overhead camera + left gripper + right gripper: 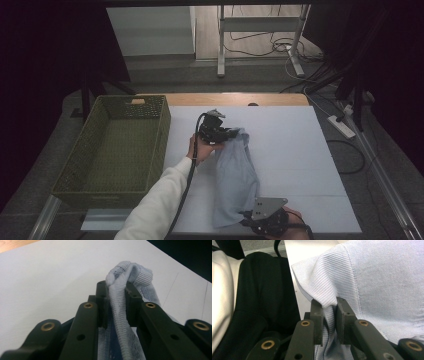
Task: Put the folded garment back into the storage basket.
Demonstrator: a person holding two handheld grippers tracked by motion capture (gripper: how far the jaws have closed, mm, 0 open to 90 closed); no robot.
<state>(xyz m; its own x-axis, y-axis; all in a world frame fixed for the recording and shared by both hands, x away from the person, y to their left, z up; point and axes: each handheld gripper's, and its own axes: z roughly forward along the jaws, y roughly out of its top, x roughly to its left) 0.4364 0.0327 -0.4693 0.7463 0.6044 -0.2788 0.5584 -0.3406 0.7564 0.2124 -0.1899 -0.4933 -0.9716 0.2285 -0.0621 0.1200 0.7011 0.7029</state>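
Since the pale blue knit garment (235, 175) is soft, light and limp, it sags between both grips above the white worktop (300, 165); left gripper (231, 134) and right gripper (246, 216) fingers are closed on bunched edges (hems hold best).

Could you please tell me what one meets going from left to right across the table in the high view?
Woven basket → left tongs gripping the far end of the light blue garment → right tongs gripping its near end → bare white tabletop.
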